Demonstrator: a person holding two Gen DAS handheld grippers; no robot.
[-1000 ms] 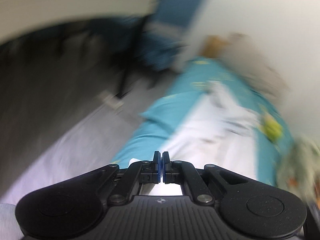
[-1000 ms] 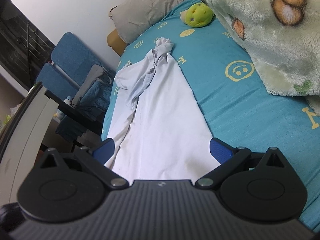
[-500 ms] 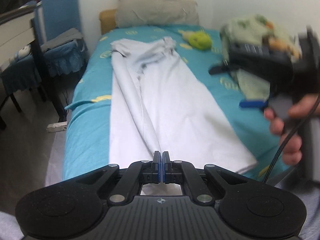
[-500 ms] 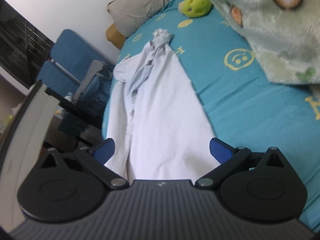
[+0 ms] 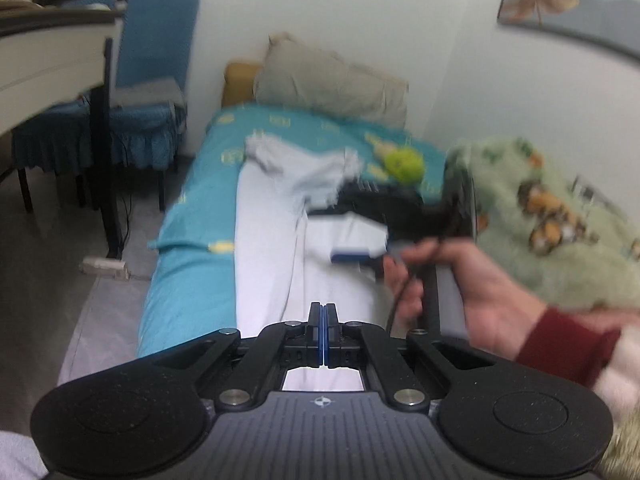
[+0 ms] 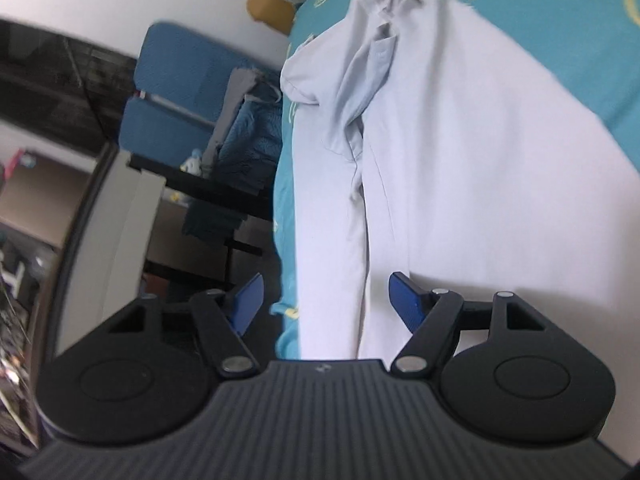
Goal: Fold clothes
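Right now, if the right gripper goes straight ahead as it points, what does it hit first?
Most likely the white shirt spread on the bed. The open right gripper points at its near edge, though depth is unclear.

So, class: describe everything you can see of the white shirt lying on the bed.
The white shirt looks like thin woven cloth. It lies lengthwise on the teal bedsheet, body fairly flat, with a long fold down its left side. Collar and sleeves are bunched towards the pillow. The right hand-held gripper hovers open over its near part; nothing grips it.
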